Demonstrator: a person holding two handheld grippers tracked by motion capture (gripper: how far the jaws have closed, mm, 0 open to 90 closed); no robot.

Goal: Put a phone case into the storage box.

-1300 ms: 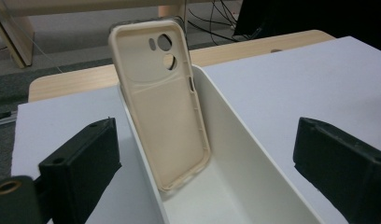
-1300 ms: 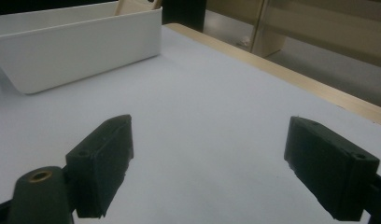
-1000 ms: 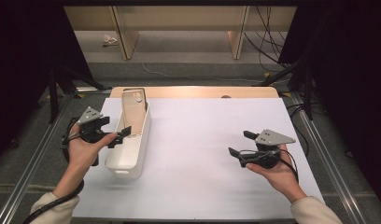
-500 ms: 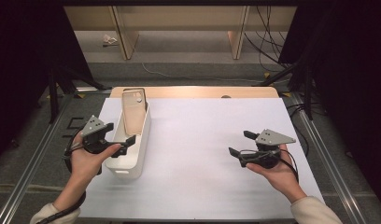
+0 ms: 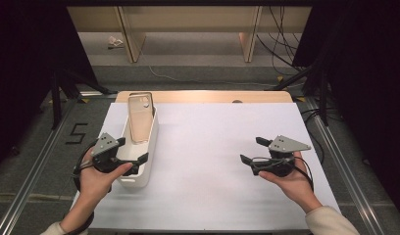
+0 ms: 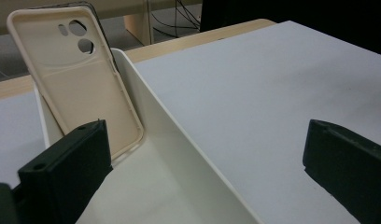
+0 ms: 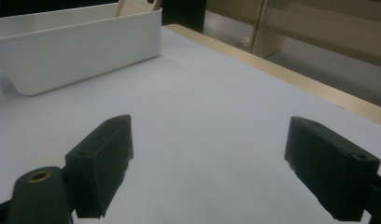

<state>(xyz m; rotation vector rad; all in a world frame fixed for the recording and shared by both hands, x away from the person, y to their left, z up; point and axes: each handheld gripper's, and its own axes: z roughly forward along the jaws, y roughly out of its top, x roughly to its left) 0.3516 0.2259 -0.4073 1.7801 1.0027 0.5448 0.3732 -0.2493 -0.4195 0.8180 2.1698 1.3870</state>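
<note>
While the white bin (image 5: 139,161) stood lengthwise near the left edge of the white table (image 5: 212,161), we held the left gripper (image 5: 134,155) at the bin's near end, its jaws spread wide and gripping nothing. In the left gripper view one jaw sat inside the bin, just short of the foot of the phone case (image 6: 79,79), and the other hung over the bare table outside the bin's long wall (image 6: 179,144), so that wall ran between them. The beige phone case stood tilted against the bin's far end, its camera cut-outs uppermost and its top edge rising above the rim; it lay beyond the jaw tips, not between them, and we could not tell whether the inner jaw touched it. The right gripper (image 5: 252,152) rested in our right hand (image 5: 291,183) well apart from the bin, on its right, with its jaws also wide and empty, pointing back across the table toward the bin's side (image 7: 81,46).
</note>
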